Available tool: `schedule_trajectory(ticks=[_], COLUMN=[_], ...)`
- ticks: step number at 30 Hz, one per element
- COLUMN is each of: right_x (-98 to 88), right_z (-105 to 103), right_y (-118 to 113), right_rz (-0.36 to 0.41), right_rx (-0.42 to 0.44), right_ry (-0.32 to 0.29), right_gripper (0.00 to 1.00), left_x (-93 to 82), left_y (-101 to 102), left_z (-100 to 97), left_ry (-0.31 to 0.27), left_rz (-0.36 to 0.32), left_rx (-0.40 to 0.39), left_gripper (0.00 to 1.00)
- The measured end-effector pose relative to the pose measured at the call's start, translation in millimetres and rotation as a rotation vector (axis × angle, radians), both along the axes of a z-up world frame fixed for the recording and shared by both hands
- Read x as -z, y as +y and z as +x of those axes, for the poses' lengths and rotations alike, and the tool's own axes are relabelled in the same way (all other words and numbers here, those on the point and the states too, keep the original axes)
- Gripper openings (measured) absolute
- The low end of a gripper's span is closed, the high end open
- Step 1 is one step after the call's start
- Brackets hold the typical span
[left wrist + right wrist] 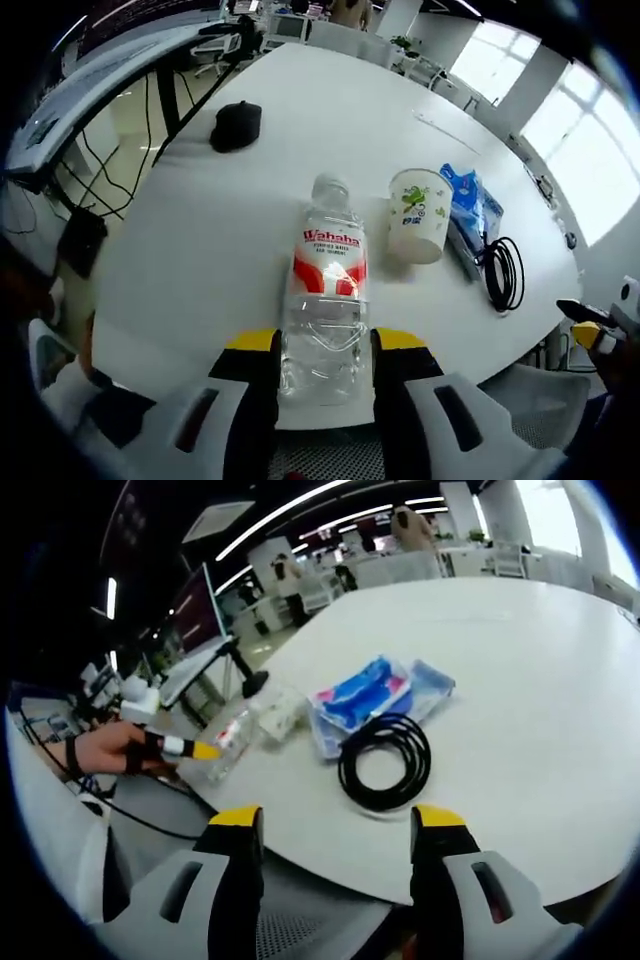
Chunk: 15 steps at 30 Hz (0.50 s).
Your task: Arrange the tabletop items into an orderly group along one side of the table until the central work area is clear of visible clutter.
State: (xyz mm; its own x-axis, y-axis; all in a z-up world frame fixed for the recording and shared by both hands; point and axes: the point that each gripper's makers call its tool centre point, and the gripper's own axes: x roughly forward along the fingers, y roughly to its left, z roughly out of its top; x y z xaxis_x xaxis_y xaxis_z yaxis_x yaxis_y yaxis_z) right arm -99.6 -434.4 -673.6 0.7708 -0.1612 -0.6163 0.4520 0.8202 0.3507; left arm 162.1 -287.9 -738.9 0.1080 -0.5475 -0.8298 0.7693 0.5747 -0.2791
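A clear water bottle (323, 290) with a red and white label lies lengthwise near the white table's (330, 110) near edge, cap pointing away. My left gripper (325, 345) is shut on its lower end, one yellow-tipped jaw pressed to each side. Just right of the bottle stands a paper cup (420, 212), then a blue tissue pack (472, 205) and a coiled black cable (503, 272). In the right gripper view, my right gripper (337, 820) is open and holds nothing, short of the cable (385, 760) and the blue packs (375, 695). The left gripper (190, 748), bottle (232, 742) and cup (280, 712) sit at the left.
A black mouse-like object (236, 125) rests alone at the far left of the table. A hand (110, 750) holds the left gripper off the table's (520, 660) edge. Desks, monitors and standing people lie beyond. The right gripper (600, 325) shows at the right edge.
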Motion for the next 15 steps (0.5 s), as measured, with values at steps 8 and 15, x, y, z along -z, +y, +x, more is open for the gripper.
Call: schedule_trajectory(ticks=[8,15], right_x=[1.2,1.2], right_z=[2.4,4.1], right_y=[3.4,2.7], right_rz=[0.007,0.006], right_rx=[-0.018,-0.026], right_ry=[0.005,0.007], right_gripper=[0.58,0.58], left_x=[-3.6,-7.3], left_y=[0.1,-11.9], left_z=[-1.3,8.6], left_ry=[-0.023,-0.002], left_rz=[0.032,0.03], left_rx=[0.075,0.067], left_gripper=[0.35,0.43])
